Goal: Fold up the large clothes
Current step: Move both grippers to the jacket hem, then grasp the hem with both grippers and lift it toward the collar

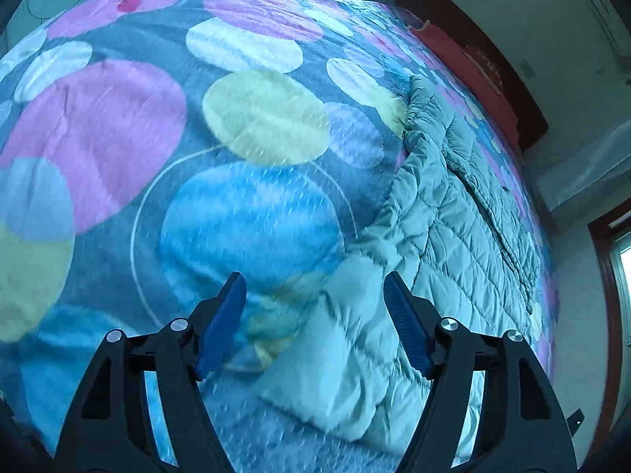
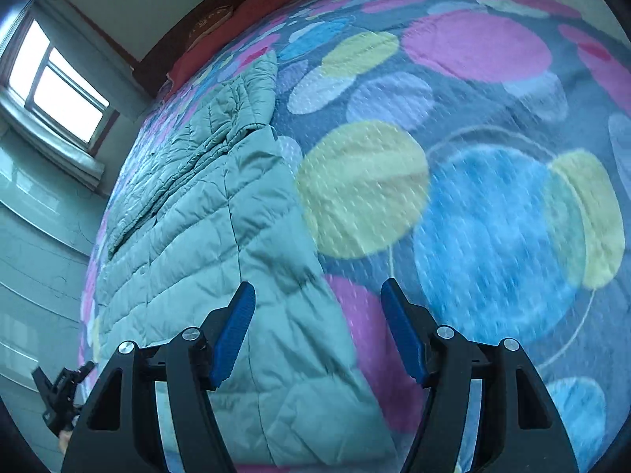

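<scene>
A pale green quilted down coat (image 1: 441, 213) lies flat on a bed with a blanket of big coloured circles (image 1: 244, 126). In the left wrist view the coat runs along the right side, and one sleeve end (image 1: 347, 331) lies between my fingers. My left gripper (image 1: 315, 287) is open above that sleeve, holding nothing. In the right wrist view the coat (image 2: 197, 216) fills the left side, with its near edge under my fingers. My right gripper (image 2: 318, 295) is open above the coat's edge, holding nothing.
A red pillow (image 2: 232, 19) and dark wooden headboard (image 1: 473, 27) stand at the far end of the bed. A window (image 2: 55, 82) and tiled wall lie left of the bed in the right wrist view. The left gripper (image 2: 63, 398) shows at that view's lower left.
</scene>
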### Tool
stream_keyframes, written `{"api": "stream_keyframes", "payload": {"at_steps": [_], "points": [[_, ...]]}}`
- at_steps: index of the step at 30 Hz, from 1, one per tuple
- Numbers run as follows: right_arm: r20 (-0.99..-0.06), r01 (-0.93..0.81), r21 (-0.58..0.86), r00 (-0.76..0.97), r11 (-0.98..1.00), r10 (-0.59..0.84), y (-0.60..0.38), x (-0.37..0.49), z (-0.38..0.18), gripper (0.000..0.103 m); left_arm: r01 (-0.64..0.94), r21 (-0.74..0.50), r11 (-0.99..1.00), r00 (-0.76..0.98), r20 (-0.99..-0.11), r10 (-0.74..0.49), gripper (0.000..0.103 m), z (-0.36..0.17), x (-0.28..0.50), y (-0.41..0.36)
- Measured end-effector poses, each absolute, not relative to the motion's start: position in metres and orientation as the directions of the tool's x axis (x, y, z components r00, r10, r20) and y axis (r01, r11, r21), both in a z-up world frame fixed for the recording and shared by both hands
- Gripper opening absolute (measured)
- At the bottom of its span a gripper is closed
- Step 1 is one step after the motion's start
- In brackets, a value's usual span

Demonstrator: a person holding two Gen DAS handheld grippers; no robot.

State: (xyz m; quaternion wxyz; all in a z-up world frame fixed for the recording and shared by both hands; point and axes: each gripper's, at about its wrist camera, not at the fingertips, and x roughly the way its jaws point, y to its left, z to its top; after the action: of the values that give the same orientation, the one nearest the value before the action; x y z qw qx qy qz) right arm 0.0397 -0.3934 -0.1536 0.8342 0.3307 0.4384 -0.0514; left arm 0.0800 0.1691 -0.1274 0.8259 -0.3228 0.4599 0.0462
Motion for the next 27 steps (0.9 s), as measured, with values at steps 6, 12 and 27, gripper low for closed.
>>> {"api": "stream_keyframes", "payload": {"at_steps": [6,12,27], "points": [[-0.709,0.399,0.606,0.662,0.688,0.241,-0.399,-0.005,-0.163,0.066,-0.392,-0.576,0.717,0.581,-0.760,-0.293,0.072,-0.133,0.043,0.167],[-0.665,0.374,0.678,0.679,0.633,0.312,-0.387,-0.019,-0.171,0.066,-0.393,-0.660,0.640,0.590,-0.715,-0.374,0.072,-0.141,0.034,0.156],[-0.593,0.322,0.759,0.701,0.566,0.396,-0.360,0.006,-0.188,0.017,-0.300,-0.687,0.662,0.627,-0.665,-0.406,0.012,-0.149,0.055,0.135]]}}
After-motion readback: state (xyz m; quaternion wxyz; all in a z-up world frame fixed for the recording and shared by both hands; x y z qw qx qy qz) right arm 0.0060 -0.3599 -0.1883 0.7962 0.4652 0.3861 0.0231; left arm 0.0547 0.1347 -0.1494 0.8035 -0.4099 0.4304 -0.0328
